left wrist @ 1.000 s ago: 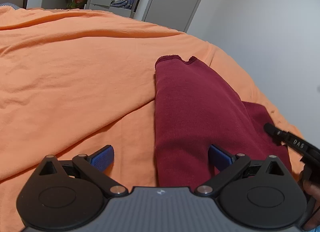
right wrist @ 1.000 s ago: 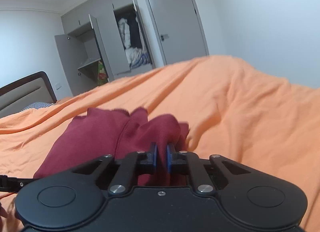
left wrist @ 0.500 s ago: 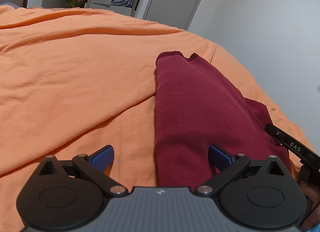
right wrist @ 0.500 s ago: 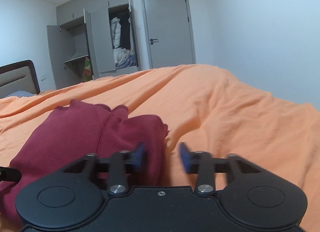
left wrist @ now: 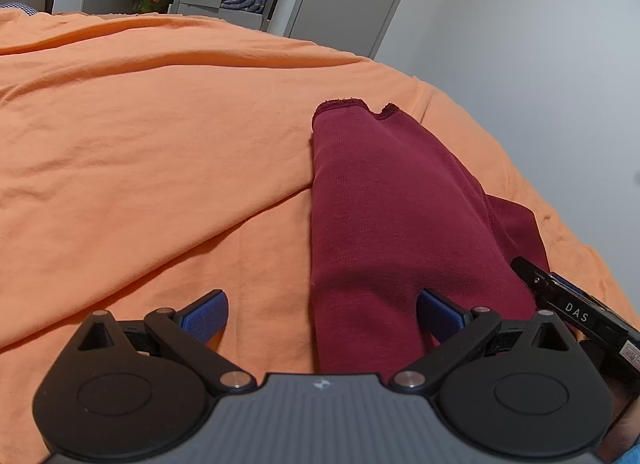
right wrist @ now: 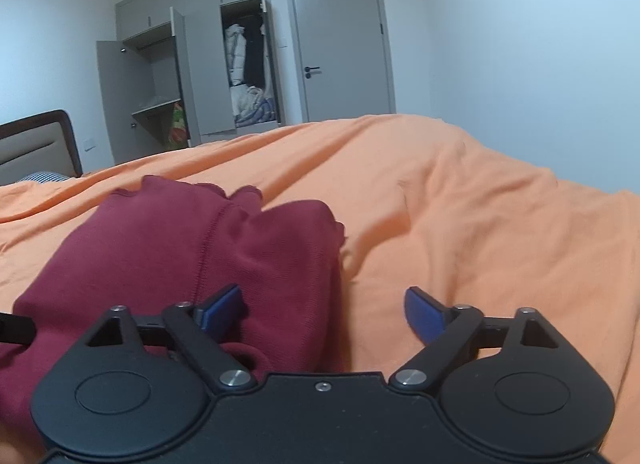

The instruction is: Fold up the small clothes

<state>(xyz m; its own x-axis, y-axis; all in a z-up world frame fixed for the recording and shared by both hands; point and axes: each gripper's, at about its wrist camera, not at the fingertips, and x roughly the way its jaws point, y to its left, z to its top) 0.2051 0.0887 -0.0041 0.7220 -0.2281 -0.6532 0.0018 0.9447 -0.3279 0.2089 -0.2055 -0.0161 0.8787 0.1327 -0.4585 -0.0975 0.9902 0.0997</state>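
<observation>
- The right gripper (right wrist: pixel 324 312) has let go: a second ago its blue pads were pinched shut on a fold of the maroon garment (right wrist: pixel 208 256), half a second ago they were partway apart, and now its jaws stand wide open with nothing between them.
- The released fold has settled onto the garment's right side, where it lies as a rounded hump; the right gripper's left pad (right wrist: pixel 222 306) now sits over the maroon cloth, while its right pad (right wrist: pixel 424 314) is over bare orange bedsheet (right wrist: pixel 460 203).
- The right wrist view has also levelled out since a second ago, so more of the room shows above the bed.
- The left gripper (left wrist: pixel 320 314) has barely shifted across the three moments; its jaws were wide open before and are wide open now, gripping nothing.
- The left gripper's right pad (left wrist: pixel 440 312) is over the garment's near end, and its left pad (left wrist: pixel 206 314) is over the sheet just beside the garment's left edge.
- The garment lies folded lengthwise in a long strip on the sheet, its hemmed end pointing away from both cameras.
- Count: one maroon garment, one orange bedsheet, two grippers, four blue pads.
- Behind the bed: one closed grey door (right wrist: pixel 340 43), one wardrobe (right wrist: pixel 192 75) with two open sections, and one headboard (right wrist: pixel 36 147).
</observation>
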